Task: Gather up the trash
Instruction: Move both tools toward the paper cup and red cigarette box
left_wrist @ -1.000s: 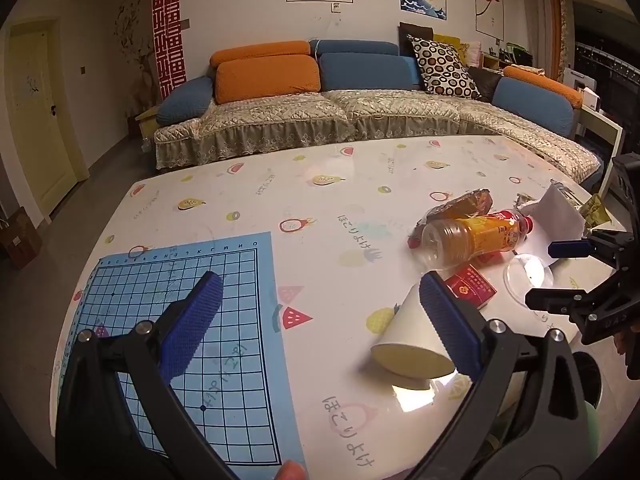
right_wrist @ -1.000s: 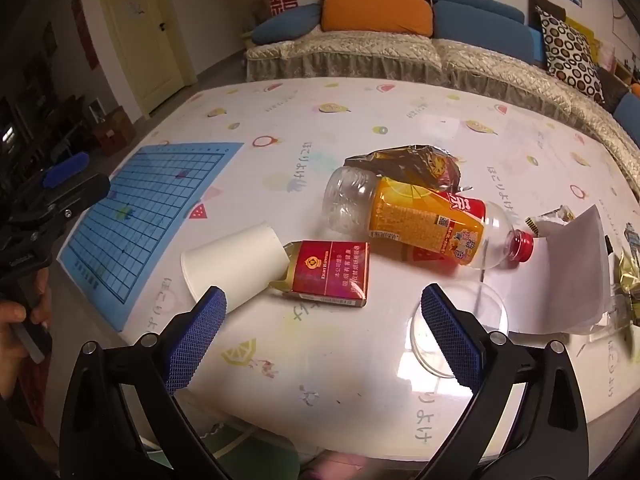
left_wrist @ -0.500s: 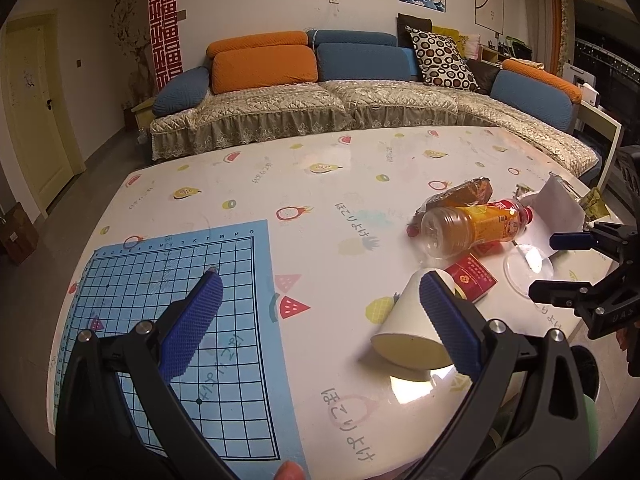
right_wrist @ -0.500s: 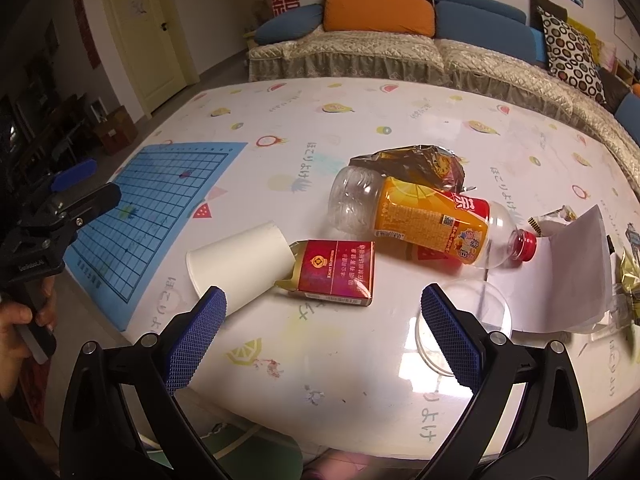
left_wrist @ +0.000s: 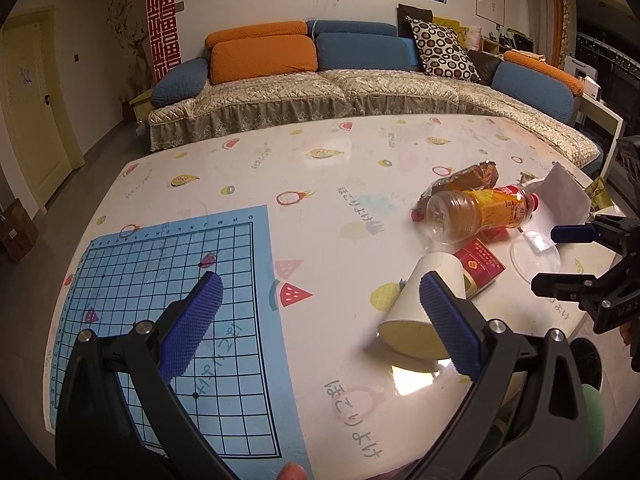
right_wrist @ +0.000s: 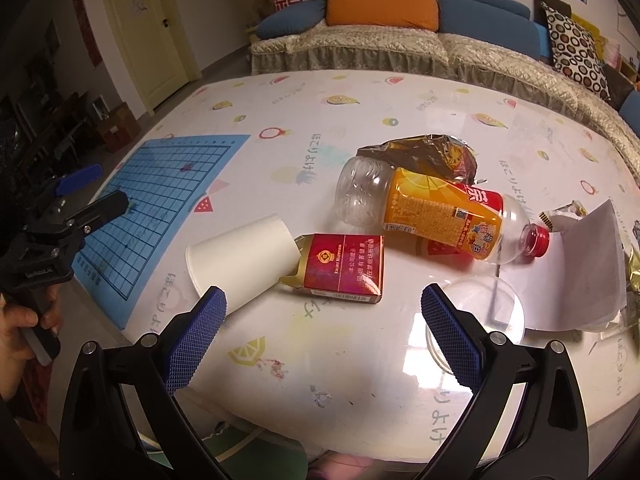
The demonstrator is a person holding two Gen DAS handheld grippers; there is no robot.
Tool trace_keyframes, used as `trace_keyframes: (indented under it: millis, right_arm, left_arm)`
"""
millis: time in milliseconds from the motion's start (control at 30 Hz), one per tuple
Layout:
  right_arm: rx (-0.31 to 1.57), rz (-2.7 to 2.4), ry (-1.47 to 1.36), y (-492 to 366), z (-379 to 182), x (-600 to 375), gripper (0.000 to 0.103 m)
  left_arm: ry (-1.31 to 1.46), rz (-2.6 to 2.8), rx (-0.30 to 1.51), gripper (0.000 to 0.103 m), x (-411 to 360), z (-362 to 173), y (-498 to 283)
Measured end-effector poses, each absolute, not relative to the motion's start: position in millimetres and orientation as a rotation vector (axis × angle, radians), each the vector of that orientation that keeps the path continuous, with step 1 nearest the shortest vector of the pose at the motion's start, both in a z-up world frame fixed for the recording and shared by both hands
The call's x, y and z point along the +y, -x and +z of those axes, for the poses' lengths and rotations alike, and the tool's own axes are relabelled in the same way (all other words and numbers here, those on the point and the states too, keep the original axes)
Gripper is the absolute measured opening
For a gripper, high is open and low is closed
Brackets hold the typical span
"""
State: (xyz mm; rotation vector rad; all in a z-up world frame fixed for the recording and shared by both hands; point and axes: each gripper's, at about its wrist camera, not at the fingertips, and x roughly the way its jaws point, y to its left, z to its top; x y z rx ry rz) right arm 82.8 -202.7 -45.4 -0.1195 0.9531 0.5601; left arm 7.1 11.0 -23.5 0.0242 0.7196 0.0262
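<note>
Trash lies on the fruit-print table (right_wrist: pixel 360 92): a white paper cup (right_wrist: pixel 244 256) on its side, a red cigarette pack (right_wrist: pixel 344 270), an orange-labelled plastic bottle (right_wrist: pixel 436 216), a brown snack wrapper (right_wrist: pixel 432 154), a clear round lid (right_wrist: pixel 476 312) and white paper (right_wrist: pixel 580 264). My right gripper (right_wrist: pixel 322 340) is open and empty, above the table's near edge before the pack. My left gripper (left_wrist: pixel 318 324) is open and empty, left of the cup (left_wrist: pixel 424 312). The bottle (left_wrist: pixel 480 212) and pack (left_wrist: pixel 480 266) also show there.
A blue grid mat (left_wrist: pixel 168 312) lies on the table's left part. A sofa (left_wrist: pixel 360 88) with cushions stands behind the table. A green bin edge (left_wrist: pixel 592 420) shows below the table's near right. Gold wrappers (right_wrist: pixel 634 268) lie at the far right.
Both grippers have drawn back and risen slightly, so the table and trash appear a little farther. Nothing on the table has moved.
</note>
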Motion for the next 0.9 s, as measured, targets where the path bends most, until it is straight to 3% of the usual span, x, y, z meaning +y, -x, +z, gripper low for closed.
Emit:
trace_keyframes:
  millis: [900]
  right_arm:
    - [1.017, 0.556, 0.130, -108.9, -72.6, -186.9, 0.097]
  left_arm:
    - [-0.135, -0.101, 0.820, 0.096, 6.8, -80.2, -18.5]
